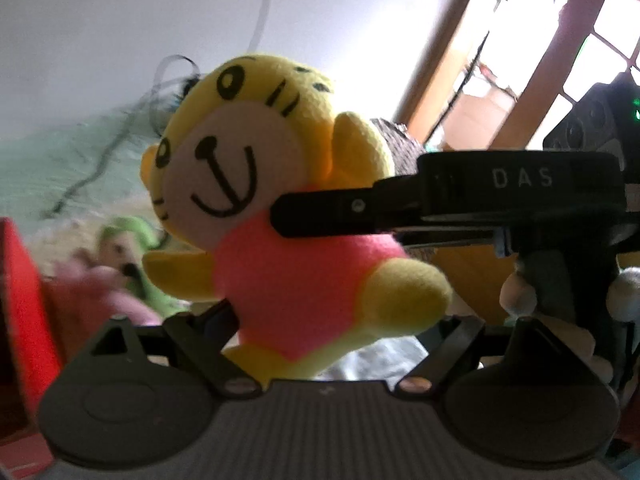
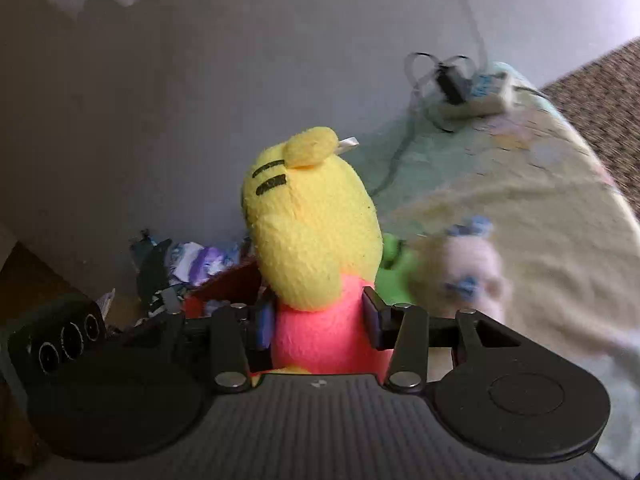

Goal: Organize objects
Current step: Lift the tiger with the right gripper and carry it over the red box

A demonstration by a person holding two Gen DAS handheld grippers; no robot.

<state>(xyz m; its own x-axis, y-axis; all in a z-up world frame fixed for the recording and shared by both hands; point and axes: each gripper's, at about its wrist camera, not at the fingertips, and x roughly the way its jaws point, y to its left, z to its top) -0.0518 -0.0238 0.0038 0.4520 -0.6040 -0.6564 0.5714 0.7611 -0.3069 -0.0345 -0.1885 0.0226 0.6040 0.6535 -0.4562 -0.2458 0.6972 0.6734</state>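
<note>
A yellow tiger plush toy point(image 1: 280, 184) in a pink shirt hangs in the air, its smiling face towards the left wrist camera. Its hips and legs fill the gap of my left gripper point(image 1: 340, 320), whose fingers press on both sides; their tips are hidden by the toy. My right gripper point(image 2: 318, 320) is shut on the pink torso of the plush toy point(image 2: 316, 232), seen here from behind. In the left wrist view one of the right gripper's fingers point(image 1: 320, 216) reaches in from the right onto the toy's shoulder.
Below lies a bed point(image 2: 540, 220) with a green and cream cover. On it are a white plush point(image 2: 476, 272), a green plush point(image 1: 132, 240), a pink plush point(image 1: 100, 288) and a power strip point(image 2: 472, 96) with cables. A red box point(image 1: 24, 300) stands at the left. Crumpled cloth point(image 2: 192, 264) lies by the wall.
</note>
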